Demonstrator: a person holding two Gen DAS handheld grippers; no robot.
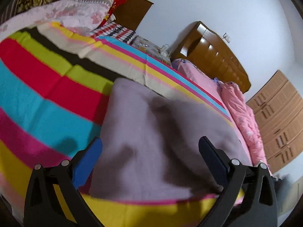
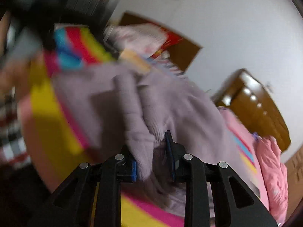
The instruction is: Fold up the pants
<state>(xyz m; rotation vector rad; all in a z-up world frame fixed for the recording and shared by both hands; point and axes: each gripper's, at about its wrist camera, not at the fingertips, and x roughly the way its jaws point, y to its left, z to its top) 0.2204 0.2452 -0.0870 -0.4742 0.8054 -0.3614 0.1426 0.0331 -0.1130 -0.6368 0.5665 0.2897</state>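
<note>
In the left wrist view the left gripper (image 1: 150,149) has its jaws spread wide, holding nothing; the lilac pants (image 1: 151,132) lie flat on the striped bedspread (image 1: 37,94) straight ahead between them.

In the blurred right wrist view the right gripper (image 2: 151,155) pinches a ribbed cuff of the pants (image 2: 144,132), whose length runs away ahead, so this hand seems the nearer.

Bedroom interior: bed (image 1: 47,87) under a multicoloured striped sheet, brown wooden headboard (image 1: 214,54) against a plain white wall (image 1: 189,1), light wooden wardrobe (image 1: 280,117) beyond, pink quilt (image 1: 240,109) along the far edge.
</note>
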